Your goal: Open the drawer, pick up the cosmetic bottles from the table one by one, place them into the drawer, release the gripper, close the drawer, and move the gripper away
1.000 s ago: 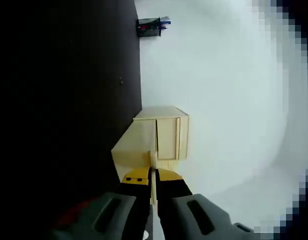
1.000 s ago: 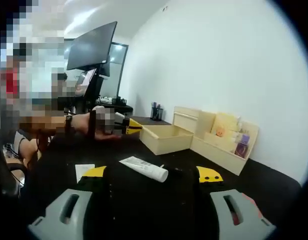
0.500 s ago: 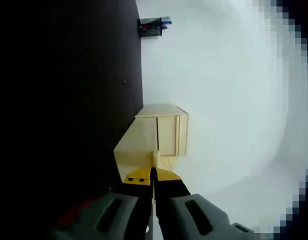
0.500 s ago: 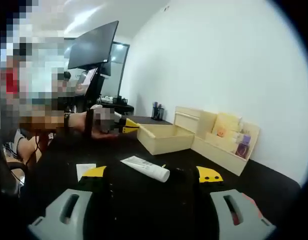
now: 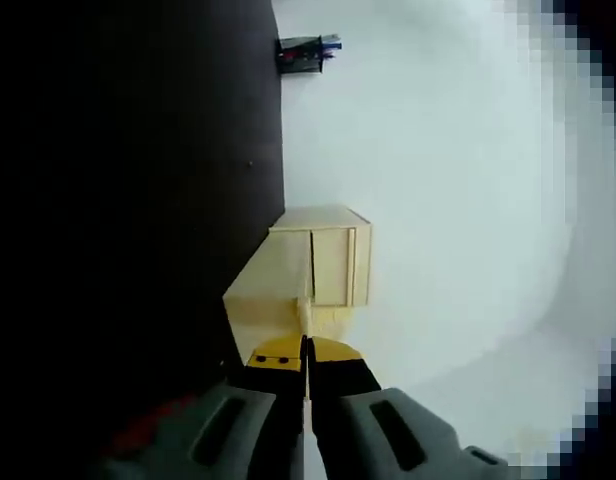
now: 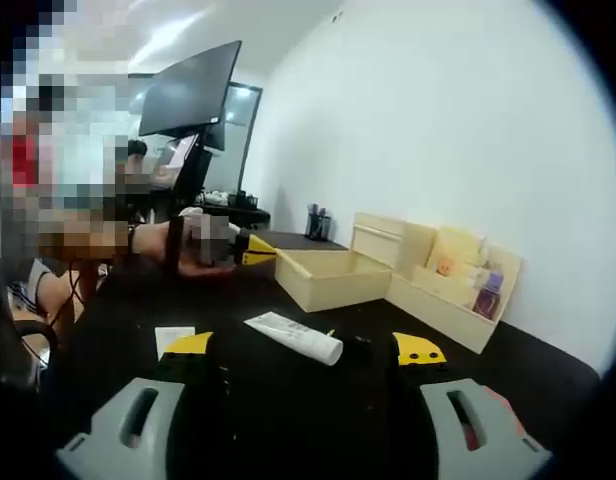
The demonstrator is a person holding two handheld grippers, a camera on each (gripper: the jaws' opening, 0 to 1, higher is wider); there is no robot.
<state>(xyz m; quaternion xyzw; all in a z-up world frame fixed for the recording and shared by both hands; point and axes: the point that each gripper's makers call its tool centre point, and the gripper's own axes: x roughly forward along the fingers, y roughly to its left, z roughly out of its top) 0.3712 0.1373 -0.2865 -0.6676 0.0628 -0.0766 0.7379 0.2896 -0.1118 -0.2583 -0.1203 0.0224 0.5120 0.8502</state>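
In the right gripper view, a tube (image 6: 294, 338) lies on the table (image 6: 548, 375) at centre, with the open drawer (image 6: 328, 277) beyond it at 12 o'clock. The organiser (image 6: 443, 283) stands at 2 o'clock, touching the drawer's far end. A pen cup (image 6: 315, 224) sits behind the drawer, a card (image 6: 173, 338) at 9 o'clock from the tube.

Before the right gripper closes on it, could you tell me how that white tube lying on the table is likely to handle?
The white tube lies flat on the black table, so it probably won't tip. Its rounded body might roll if nudged sideways. It looks like a soft squeeze tube, so it may dent under the jaws.
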